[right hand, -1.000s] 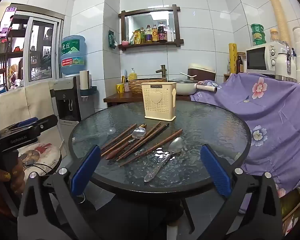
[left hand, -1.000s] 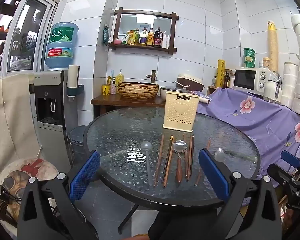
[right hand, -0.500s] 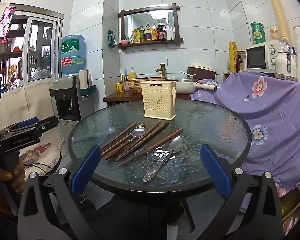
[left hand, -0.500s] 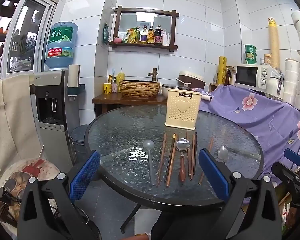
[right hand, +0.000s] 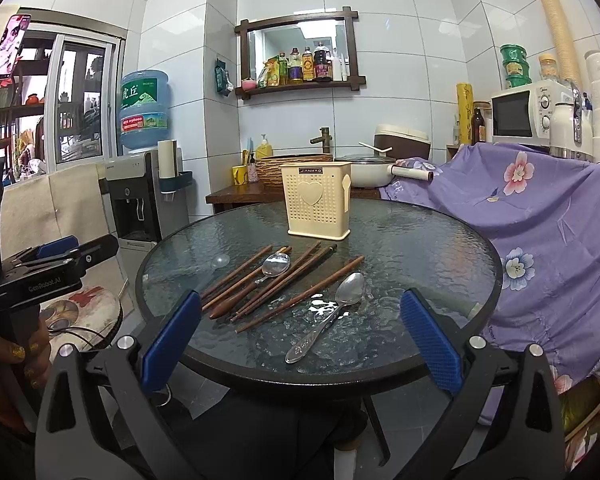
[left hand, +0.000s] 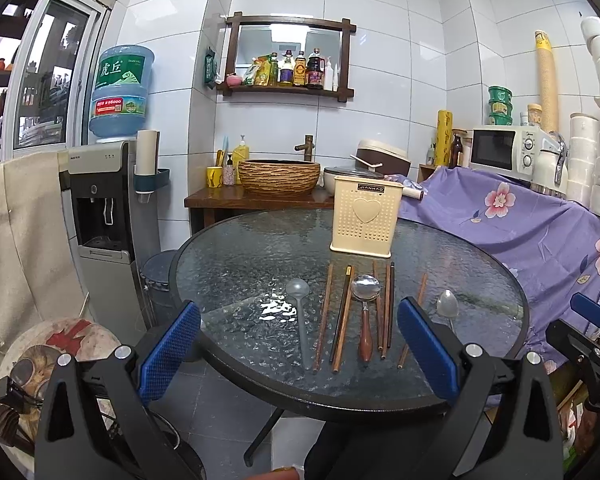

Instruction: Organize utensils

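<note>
Chopsticks and spoons lie loose at the centre of the tabletop before the cream holder, both grippers empty with fingers apart, so picking the first piece comes next.

Cream perforated utensil holder, heart motif. Brown chopsticks. Silver spoon. Dark textured glass surface. Purple floral cloth. Blue jaws.
</note>
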Motion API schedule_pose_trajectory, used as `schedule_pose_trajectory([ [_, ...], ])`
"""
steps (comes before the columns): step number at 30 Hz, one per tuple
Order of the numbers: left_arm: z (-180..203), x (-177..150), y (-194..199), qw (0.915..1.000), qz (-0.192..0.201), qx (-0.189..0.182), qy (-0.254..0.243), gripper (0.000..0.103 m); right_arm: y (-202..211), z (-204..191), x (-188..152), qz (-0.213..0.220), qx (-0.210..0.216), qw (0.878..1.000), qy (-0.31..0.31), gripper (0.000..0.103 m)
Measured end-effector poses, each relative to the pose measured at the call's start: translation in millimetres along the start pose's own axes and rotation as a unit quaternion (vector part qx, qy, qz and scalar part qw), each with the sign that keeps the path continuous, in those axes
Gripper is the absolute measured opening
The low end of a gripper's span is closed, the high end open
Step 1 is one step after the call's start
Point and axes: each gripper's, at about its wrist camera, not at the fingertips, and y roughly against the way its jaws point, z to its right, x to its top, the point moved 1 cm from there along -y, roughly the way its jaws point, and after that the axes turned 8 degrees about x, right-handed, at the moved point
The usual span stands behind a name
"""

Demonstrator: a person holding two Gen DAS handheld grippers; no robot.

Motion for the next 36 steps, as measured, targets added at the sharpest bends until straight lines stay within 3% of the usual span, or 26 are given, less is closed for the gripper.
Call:
schedule_pose_trajectory([
  [36,0.3,1.0,-2.6,1.0000,-0.008,-0.002,0.001,0.097,1.6,1.2,0.6,-0.004,-0.004,1.000,0.001,0.098],
])
